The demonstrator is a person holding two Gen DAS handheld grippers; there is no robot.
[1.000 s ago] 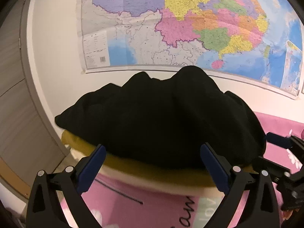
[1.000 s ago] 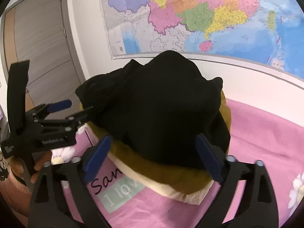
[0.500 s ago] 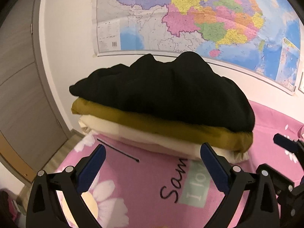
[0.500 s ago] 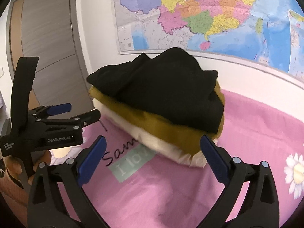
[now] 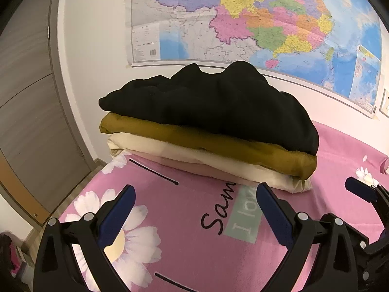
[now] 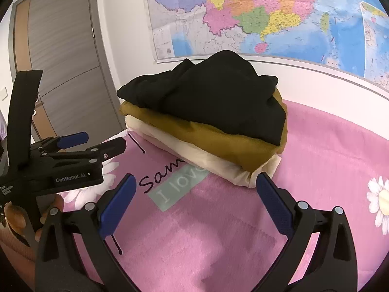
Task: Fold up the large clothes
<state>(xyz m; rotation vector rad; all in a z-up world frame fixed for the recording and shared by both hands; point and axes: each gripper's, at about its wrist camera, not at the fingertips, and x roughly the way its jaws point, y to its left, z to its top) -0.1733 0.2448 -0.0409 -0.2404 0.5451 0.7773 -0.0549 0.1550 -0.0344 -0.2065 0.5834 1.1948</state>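
Both hand-held grippers, left (image 5: pixel 194 206) and right (image 6: pixel 195 200), wide and empty; I judge the black garment (image 5: pixel 218 107) soft, floppy, light, so I'd pinch its front folded edge.

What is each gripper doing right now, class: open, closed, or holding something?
Left gripper: open, holding nothing.
Right gripper: open, holding nothing; the stack of folded clothes lies beyond it.

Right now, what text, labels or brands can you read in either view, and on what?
"GenRobot.AI": left gripper body, right wrist view.
"Sam": black script on pink bedsheet, continuing under the folded clothes stack.
"I lov": mint patch on that sheet, also partly covered.
Small white lettering below the brand: too small.
Wall map labels: too small.
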